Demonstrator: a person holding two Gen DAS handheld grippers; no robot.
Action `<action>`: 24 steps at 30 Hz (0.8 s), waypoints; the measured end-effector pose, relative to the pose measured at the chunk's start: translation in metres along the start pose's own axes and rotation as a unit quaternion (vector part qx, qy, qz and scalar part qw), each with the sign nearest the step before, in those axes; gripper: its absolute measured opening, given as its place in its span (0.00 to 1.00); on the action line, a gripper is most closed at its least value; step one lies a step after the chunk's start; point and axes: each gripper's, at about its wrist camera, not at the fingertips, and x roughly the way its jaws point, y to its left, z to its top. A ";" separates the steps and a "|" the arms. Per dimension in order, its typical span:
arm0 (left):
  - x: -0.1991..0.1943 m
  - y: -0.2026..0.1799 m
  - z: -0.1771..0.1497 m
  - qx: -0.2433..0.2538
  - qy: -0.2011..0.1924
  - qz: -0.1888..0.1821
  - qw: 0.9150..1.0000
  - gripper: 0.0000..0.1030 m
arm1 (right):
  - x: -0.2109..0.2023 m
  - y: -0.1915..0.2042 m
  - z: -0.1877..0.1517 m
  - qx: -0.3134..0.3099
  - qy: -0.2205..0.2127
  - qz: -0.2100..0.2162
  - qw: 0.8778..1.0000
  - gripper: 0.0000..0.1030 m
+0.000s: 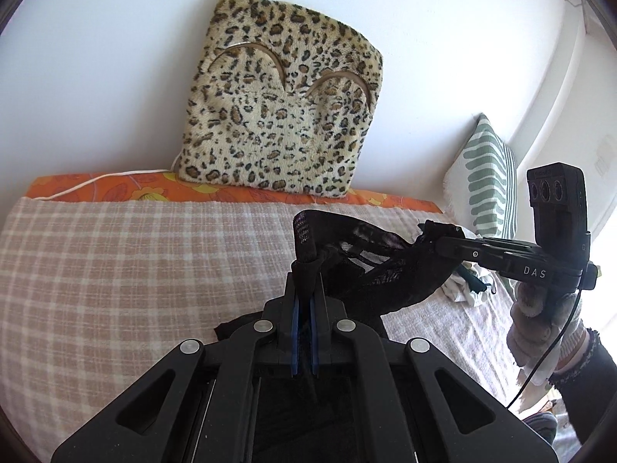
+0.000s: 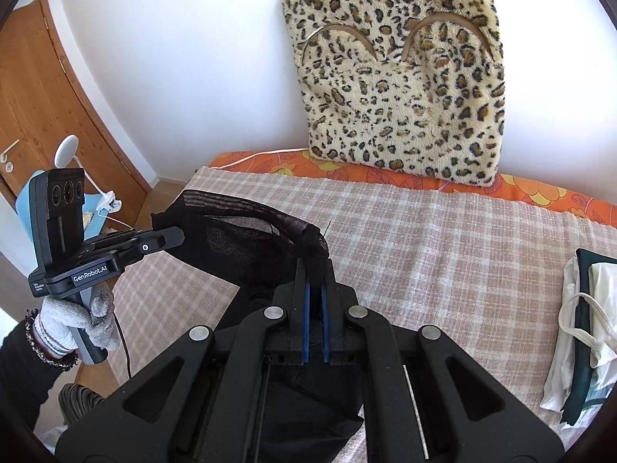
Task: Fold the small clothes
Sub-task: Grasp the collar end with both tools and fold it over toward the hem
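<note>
A small black mesh garment [image 1: 366, 266] hangs stretched between my two grippers above the checked bed cover [image 1: 115, 270]. My left gripper [image 1: 306, 270] is shut on one end of its band. My right gripper [image 1: 435, 237] comes in from the right and is shut on the other end. In the right wrist view the same garment [image 2: 246, 239] runs from my right gripper [image 2: 314, 262] to my left gripper [image 2: 169, 237] at the left. The lower part of the garment drops out of sight behind the gripper bodies.
A leopard-print cushion [image 1: 285, 104] leans on the wall at the back of the bed. A green-striped pillow [image 1: 486, 181] and a heap of light clothes [image 1: 470, 285] lie at the right. Folded white and dark green clothes [image 2: 586, 332] sit on the cover. A wooden door [image 2: 42, 108] stands left.
</note>
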 end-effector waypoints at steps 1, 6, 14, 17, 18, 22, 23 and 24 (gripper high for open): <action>-0.004 -0.002 -0.007 0.002 0.001 -0.001 1.000 0.03 | -0.004 0.004 -0.006 -0.003 0.001 0.000 1.000 0.05; -0.016 -0.008 -0.051 0.011 0.020 -0.003 1.000 0.03 | -0.019 0.021 -0.049 -0.013 0.012 0.000 1.000 0.05; -0.018 -0.012 -0.109 0.024 0.055 0.007 0.998 0.03 | -0.018 0.031 -0.124 -0.022 0.041 -0.006 0.999 0.05; -0.020 -0.011 -0.122 0.033 0.058 0.013 0.998 0.03 | -0.017 0.034 -0.145 -0.031 0.045 -0.015 0.998 0.05; -0.020 -0.009 -0.125 0.033 0.061 0.015 0.997 0.03 | -0.017 0.034 -0.151 -0.036 0.045 -0.017 0.998 0.05; -0.023 -0.002 -0.138 0.033 0.070 0.020 0.997 0.03 | -0.018 0.035 -0.168 -0.057 0.044 -0.033 0.997 0.05; -0.025 0.000 -0.141 0.033 0.071 0.019 0.997 0.03 | -0.020 0.034 -0.171 -0.059 0.041 -0.033 0.997 0.06; -0.027 0.001 -0.143 0.035 0.072 0.019 0.997 0.03 | -0.022 0.034 -0.173 -0.064 0.038 -0.037 0.997 0.06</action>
